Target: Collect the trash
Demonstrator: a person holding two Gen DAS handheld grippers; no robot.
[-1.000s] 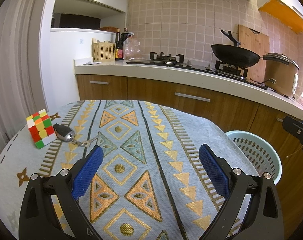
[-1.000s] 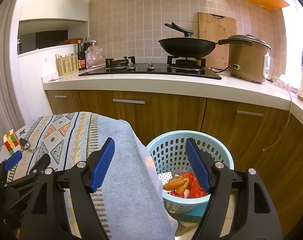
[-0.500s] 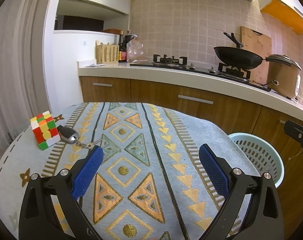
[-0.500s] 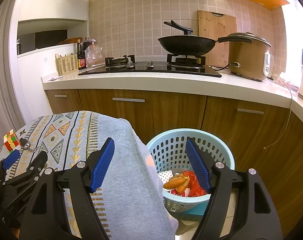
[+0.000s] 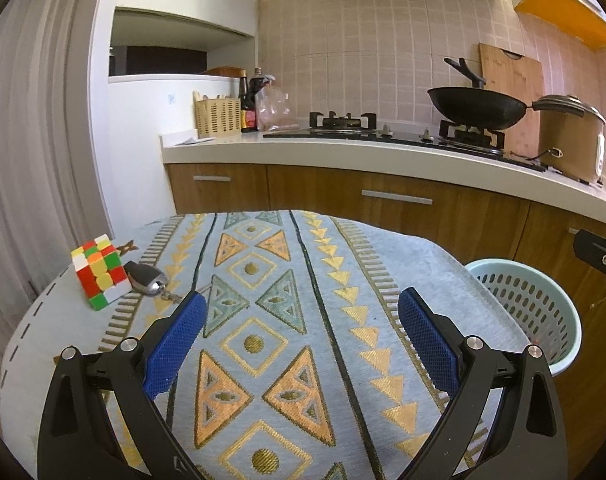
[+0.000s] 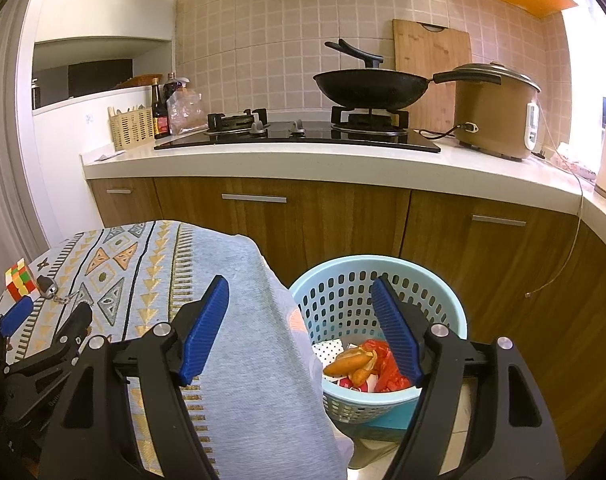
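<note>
Over the patterned desk [image 5: 263, 320]: left claw [image 5: 299, 320] spread wide, gripping nothing. Right claw [image 6: 299, 312] equally wide and empty, poised above the pale-blue basket [image 6: 443, 300] just beside the desk edge. Trash [image 6: 367, 364] down inside: orange and red scraps, partly hidden behind the claw's right finger, exact items hard to make out. Far left, cube [image 5: 99, 276] touching car key [image 5: 145, 278].
</note>
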